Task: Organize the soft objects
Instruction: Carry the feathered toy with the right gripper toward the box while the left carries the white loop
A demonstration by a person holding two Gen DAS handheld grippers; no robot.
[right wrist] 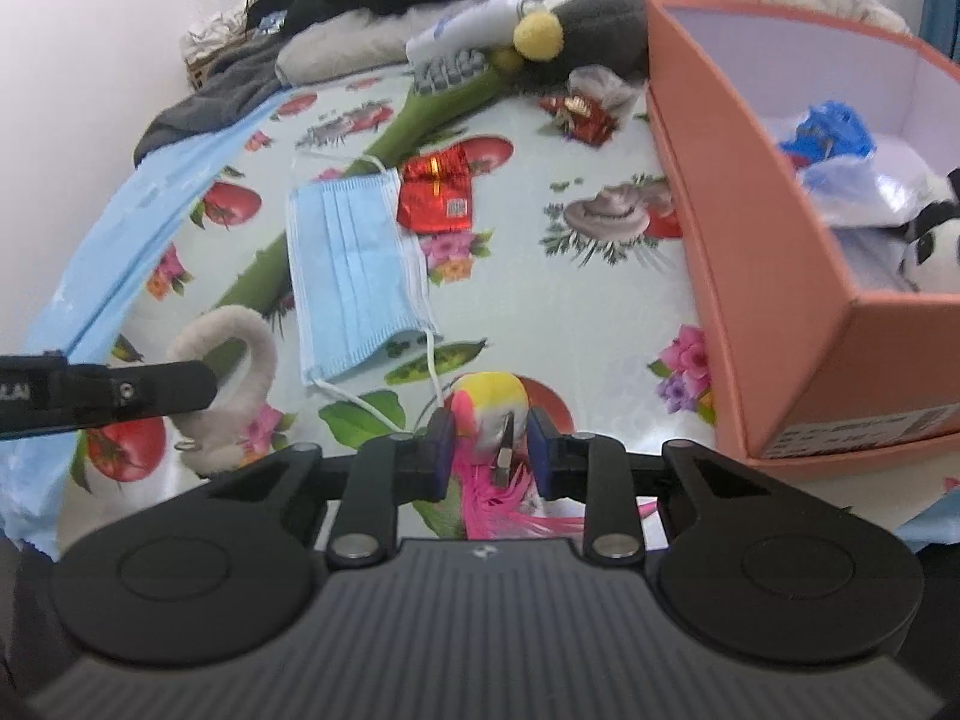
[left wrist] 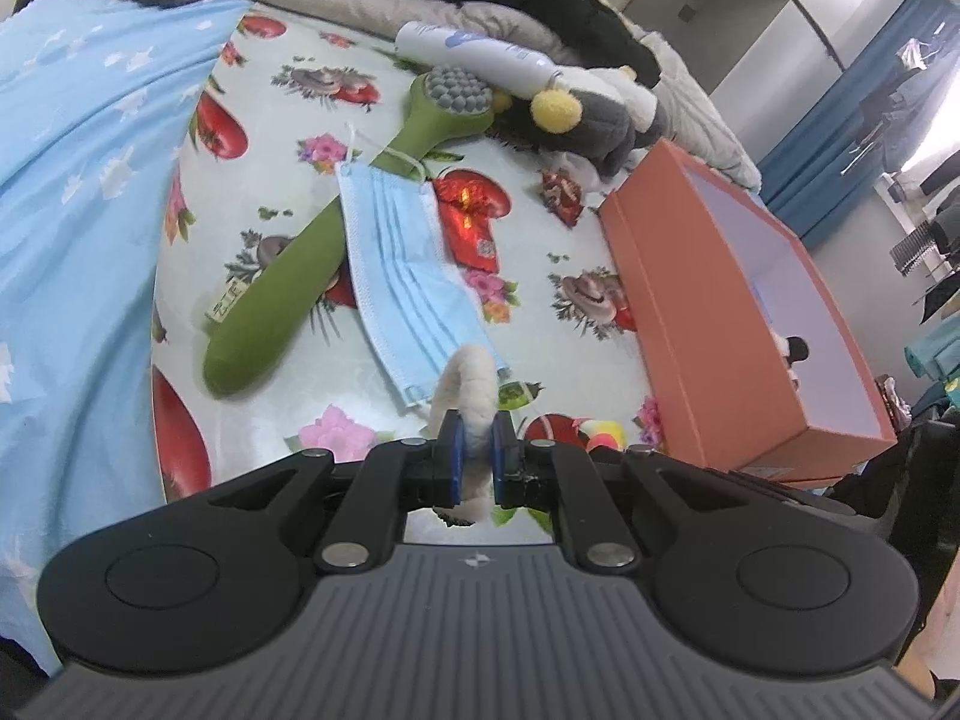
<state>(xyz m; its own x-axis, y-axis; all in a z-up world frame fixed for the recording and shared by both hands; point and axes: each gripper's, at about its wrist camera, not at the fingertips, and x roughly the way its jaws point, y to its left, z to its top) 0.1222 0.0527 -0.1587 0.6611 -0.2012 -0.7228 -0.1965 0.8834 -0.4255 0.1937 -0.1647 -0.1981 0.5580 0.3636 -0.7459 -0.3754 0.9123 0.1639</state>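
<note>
While the left hand-held gripper [left wrist: 475,457] pinches a cream plush loop [left wrist: 474,384] — rainbow pompom [right wrist: 489,411] loose between right hand-held gripper [right wrist: 489,450] pads

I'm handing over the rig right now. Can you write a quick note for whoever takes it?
Left gripper: shut on the white fluffy loop.
Right gripper: around the rainbow pompom, the left pad touching and a gap at the right pad; no firm grip yet.
Orange box: on the right, open, already holding a panda toy and bags.
Left: box the loop and the pompom. The face mask and the grey plush remain on the tablecloth.
</note>
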